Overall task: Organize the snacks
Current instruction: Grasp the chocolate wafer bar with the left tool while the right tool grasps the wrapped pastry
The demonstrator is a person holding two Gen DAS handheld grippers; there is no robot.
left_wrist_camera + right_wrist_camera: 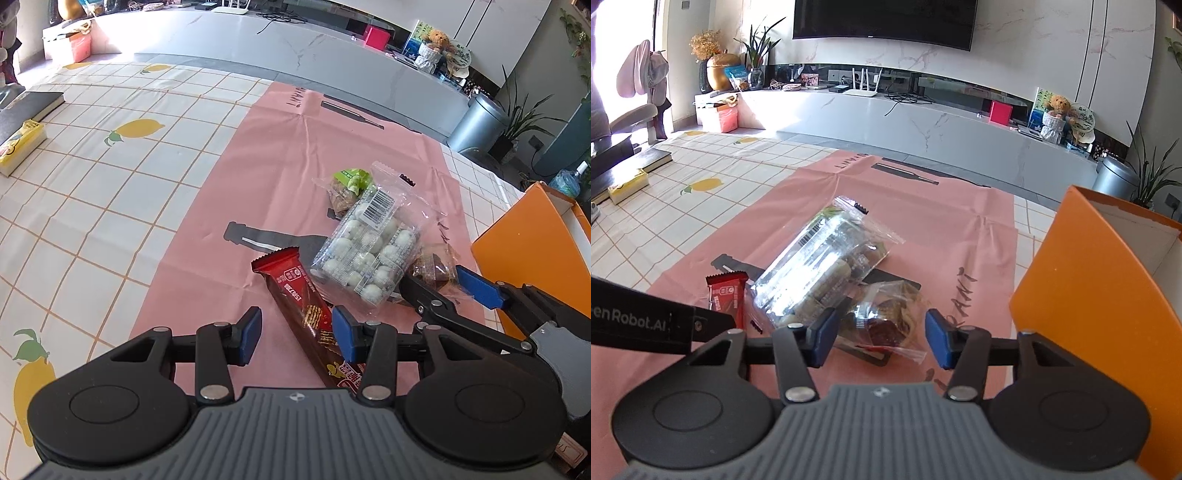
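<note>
Your left gripper [297, 334] stands parted, its pads either side of the red wafer bar [304, 314], which runs diagonally through the gap at lower centre; the right pad looks just at the wrapper's edge, contact unclear. Your right gripper [881, 336] is also parted around the small clear packet of brown cake [886, 317], pads not pressing. Just above lies the clear tray of white balls [369, 251], with a green-labelled packet [345, 184] beyond it. All rest on the pink mat [258, 155]. The orange box [1089, 291] stands close at the right edge. The lemon-print cloth [110, 192] lies open to the left.
</note>
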